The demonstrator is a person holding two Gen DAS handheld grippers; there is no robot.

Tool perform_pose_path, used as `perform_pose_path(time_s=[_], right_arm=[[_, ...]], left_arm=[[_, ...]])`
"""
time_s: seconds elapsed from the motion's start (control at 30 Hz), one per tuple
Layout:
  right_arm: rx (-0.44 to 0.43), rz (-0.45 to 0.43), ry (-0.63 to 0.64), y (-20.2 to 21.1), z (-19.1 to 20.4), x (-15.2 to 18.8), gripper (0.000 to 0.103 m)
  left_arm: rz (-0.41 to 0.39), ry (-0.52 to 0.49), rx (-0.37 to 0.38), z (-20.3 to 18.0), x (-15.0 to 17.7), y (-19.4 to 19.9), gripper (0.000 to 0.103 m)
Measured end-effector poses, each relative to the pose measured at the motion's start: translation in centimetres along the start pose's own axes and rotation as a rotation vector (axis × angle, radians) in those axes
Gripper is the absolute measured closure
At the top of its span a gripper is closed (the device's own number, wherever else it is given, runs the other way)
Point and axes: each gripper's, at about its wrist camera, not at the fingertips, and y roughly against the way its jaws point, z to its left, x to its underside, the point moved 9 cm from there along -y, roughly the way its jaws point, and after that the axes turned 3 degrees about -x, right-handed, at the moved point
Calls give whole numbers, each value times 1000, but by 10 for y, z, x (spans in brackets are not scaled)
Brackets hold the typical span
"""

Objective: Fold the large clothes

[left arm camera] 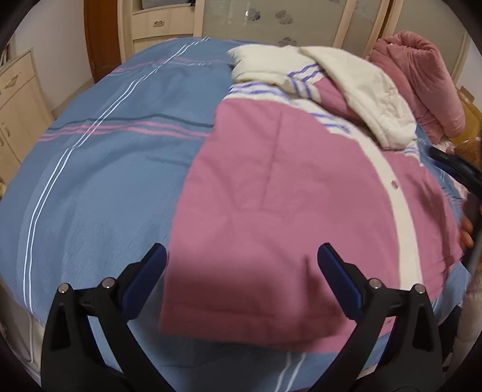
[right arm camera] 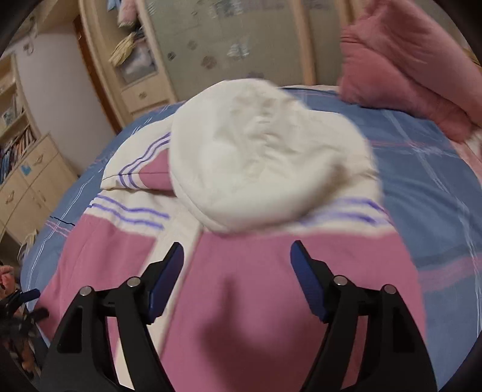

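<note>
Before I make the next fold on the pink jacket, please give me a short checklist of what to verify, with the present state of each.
1. Left hand-held gripper open, holding nothing: ok.
2. Right hand-held gripper open, holding nothing: ok.
3. Pink and cream quilted jacket spread on the blue striped bedsheet: ok.
4. Cream hood lying flat: not ok, it is bunched.
5. Left sleeve folded in: cannot tell.

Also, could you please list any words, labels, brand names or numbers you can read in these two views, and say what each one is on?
None can be read.
Jacket: no print or label shows, only purple stripes and a snap.
Bedsheet: stripes only.
Book spines on the shelf: too small and blurred to read.
Wardrobe doors: grey decorative motifs, no lettering.
</note>
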Motion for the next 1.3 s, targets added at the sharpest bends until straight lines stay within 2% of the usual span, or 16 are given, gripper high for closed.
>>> perform_pose_path(time_s=[0.1,0.2,0.37,0.4,0.57,0.67,0.7,0.8,0.87,0.93,0.97,1.07,1.17,1.2,1.23,1.3], right_arm=[[61,47,-36,18,-22,42,26],[173,185,-26,9,-37,97,26],[242,131,55,18,-28,124,21],[247,118,60,21,-20,120,21],[-8,53,132,13,60,77,21],[-211,54,144,-15,127,23,21],[-246,61,154,-25,144,9,21],[-354,103,224,-66,217,-35,21],[-442,212,261,-108,271,-49,21],[-521,320,218,-146,305,-51,21],[-522,373,186,-177,319,-53,21],[-401,371,185,-236,329,-68,30],[-331,301,94,-270,317,-100,52],[-286,250,91,-279,311,-115,66],[-268,217,94,-284,308,-126,71],[-261,181,68,-291,302,-141,71]], left_arm=[[22,-16,-41,4,11,-6,2],[53,-47,-66,1,21,-14,2],[64,-59,-89,-3,33,-16,2],[61,-58,-88,-2,32,-14,2],[-66,-45,-71,-5,11,14,2],[-100,-24,-20,-14,-4,18,2],[-100,-24,3,-19,-7,17,2],[-65,-43,46,-37,-6,0,2],[-23,-50,49,-43,2,-16,2],[0,-87,26,-48,12,-30,2],[-7,-109,9,-50,14,-31,2],[9,-127,25,-52,23,-35,2],[22,-113,71,-50,27,-36,2],[22,-109,81,-49,28,-35,2],[20,-106,88,-49,28,-35,2],[14,-103,96,-49,31,-34,2]])
